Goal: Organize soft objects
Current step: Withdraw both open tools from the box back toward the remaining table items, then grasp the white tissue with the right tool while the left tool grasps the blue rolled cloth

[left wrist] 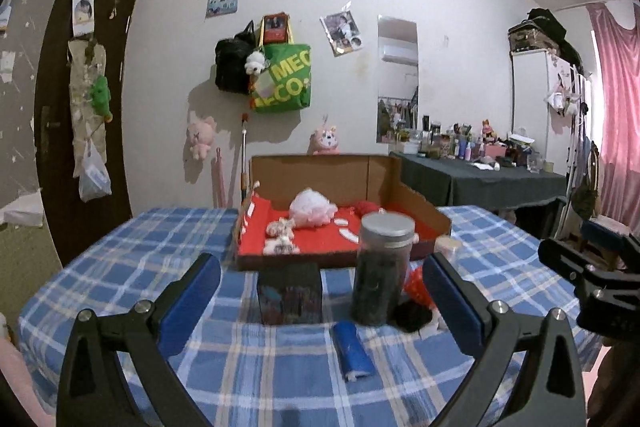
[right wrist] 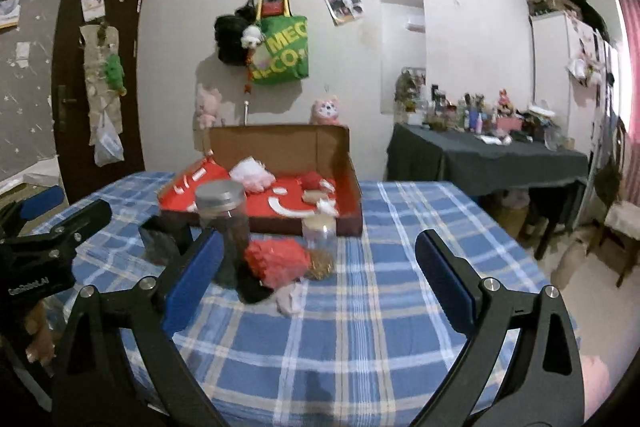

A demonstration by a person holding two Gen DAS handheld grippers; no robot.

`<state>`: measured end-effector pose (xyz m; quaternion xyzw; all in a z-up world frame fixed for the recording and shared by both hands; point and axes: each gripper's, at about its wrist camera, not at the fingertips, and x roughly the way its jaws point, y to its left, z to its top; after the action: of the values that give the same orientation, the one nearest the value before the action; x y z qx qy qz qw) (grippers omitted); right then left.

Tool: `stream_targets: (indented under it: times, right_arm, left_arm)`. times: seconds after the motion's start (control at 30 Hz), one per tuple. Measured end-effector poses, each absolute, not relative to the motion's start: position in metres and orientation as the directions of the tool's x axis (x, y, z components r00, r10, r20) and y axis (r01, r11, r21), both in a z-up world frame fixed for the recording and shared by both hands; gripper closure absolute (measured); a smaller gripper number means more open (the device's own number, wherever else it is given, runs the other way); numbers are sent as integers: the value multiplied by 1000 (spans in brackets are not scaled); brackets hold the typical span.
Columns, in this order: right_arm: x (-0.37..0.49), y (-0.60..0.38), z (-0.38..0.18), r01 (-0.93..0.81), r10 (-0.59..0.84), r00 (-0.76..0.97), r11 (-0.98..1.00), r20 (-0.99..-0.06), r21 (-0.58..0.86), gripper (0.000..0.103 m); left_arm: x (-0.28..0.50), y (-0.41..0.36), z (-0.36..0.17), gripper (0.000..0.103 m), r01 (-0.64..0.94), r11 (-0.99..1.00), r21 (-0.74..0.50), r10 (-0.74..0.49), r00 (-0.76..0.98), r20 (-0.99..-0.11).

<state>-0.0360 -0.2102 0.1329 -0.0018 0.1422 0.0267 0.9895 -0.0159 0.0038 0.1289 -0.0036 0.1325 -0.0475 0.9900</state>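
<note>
Both tongs, left gripper (left wrist: pixel 322 287) and right gripper (right wrist: pixel 318 267), gape w/ nothing held. Risk: reaching the red ruffled soft piece (right wrist: pixel 276 261) could topple the tall dark grey-lidded jar (right wrist: pixel 224 227) just beside it.

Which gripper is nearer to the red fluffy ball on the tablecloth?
Probably right. The right gripper has the red fluffy ball just ahead, left of centre; from the left gripper it lies behind the tall jar.

Counted on the desk (right wrist: pixel 400 267): one cardboard box (right wrist: pixel 280 143), two jars (right wrist: pixel 224 211) (one smaller (right wrist: pixel 320 239), frame centre), one red pom-pom (right wrist: pixel 276 259), one blue roll (left wrist: pixel 354 351).
</note>
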Motion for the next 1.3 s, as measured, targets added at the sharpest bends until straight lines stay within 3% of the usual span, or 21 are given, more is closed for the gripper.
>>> stream_targets:
  times: [0.6,1.3]
  right_arm:
    - [-10,-204,58,-55,70,883,997,-464,45,5]
    - [48,-204,41,-143,166,783,986,-600,86,5]
  left_arm:
    - [6,0,61,0,58,998,-29,-65,894,-443]
    - [56,-10,44,0,78,997,-26,-79,815,-575]
